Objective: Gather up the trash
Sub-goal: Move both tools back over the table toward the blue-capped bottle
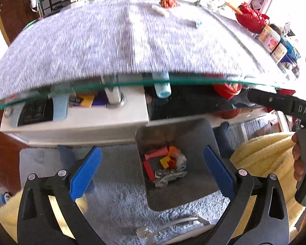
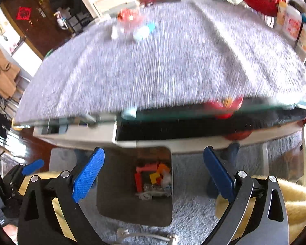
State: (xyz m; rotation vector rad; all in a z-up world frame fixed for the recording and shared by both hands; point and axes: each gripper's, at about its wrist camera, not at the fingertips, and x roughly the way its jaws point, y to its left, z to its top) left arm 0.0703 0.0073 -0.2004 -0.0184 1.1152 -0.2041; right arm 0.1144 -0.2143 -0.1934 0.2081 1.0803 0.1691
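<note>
A dark square bin (image 1: pixel 195 143) stands on the floor below the table edge, holding red, orange and yellow scraps and crumpled foil (image 1: pixel 165 165); it also shows in the right wrist view (image 2: pixel 116 183). My left gripper (image 1: pixel 152 171) is open and empty above the bin. My right gripper (image 2: pixel 153 173) is open and empty above the same bin. On the far side of the grey table mat (image 1: pixel 91 40) lie a red crumpled wrapper (image 1: pixel 168 1), a white piece (image 1: pixel 161 11) and a small tube with a blue cap (image 1: pixel 194 23). The right wrist view shows them blurred (image 2: pixel 130 23).
A glass table edge (image 1: pixel 132 82) overhangs a white lower shelf (image 1: pixel 81 122). A red bag (image 1: pixel 251 18) and jars (image 1: pixel 272 40) stand at the table's right. A grey shag rug (image 1: pixel 116 204) and yellow towel (image 1: pixel 265 155) lie below. The other gripper's handle (image 1: pixel 285 106) is at right.
</note>
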